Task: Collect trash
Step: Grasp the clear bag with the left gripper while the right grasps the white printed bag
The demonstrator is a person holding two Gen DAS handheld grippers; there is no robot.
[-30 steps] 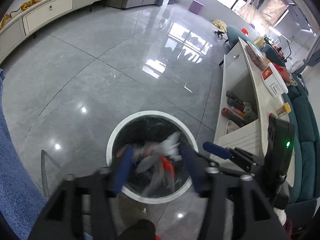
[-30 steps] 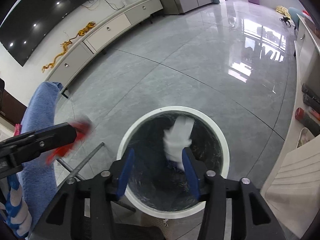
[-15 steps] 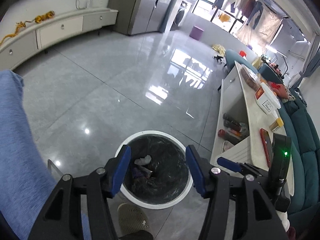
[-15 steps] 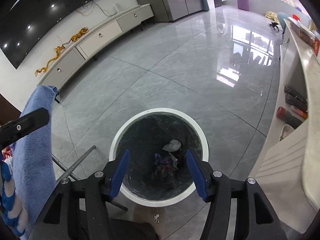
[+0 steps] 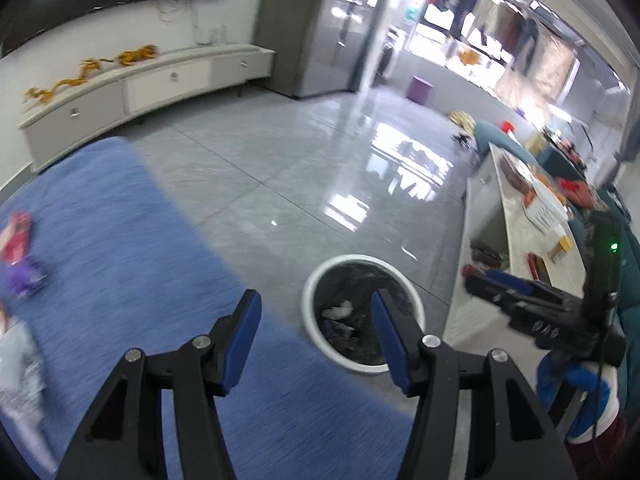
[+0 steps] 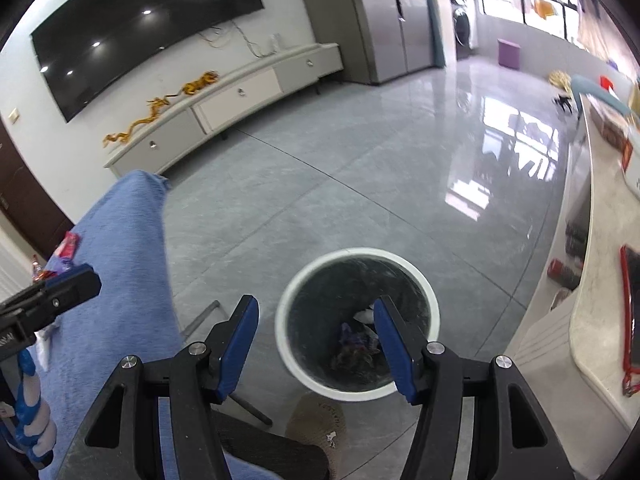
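A round white bin [image 5: 316, 312] with a black liner stands on the grey floor; it also shows in the right wrist view [image 6: 430, 308]. Crumpled white and dark trash [image 5: 338, 311] lies inside it, also seen in the right wrist view [image 6: 358, 338]. My left gripper [image 5: 316, 338] is open and empty, above the edge of a blue cloth surface [image 5: 120, 248]. A red wrapper [image 5: 16, 236] and a purple wrapper [image 5: 24, 280] lie on the cloth at far left. My right gripper [image 6: 316, 344] is open and empty, raised above the bin.
A white low table [image 5: 516, 216] with boxes and a red phone stands right of the bin. A white TV cabinet [image 6: 224, 100] runs along the far wall. A slipper [image 6: 316, 420] is on the floor by the bin. Metal legs [image 6: 204, 316] show under the cloth.
Both grippers dropped their trash into the bin, then rose and pulled back. The left view has swung left over the blue cloth.
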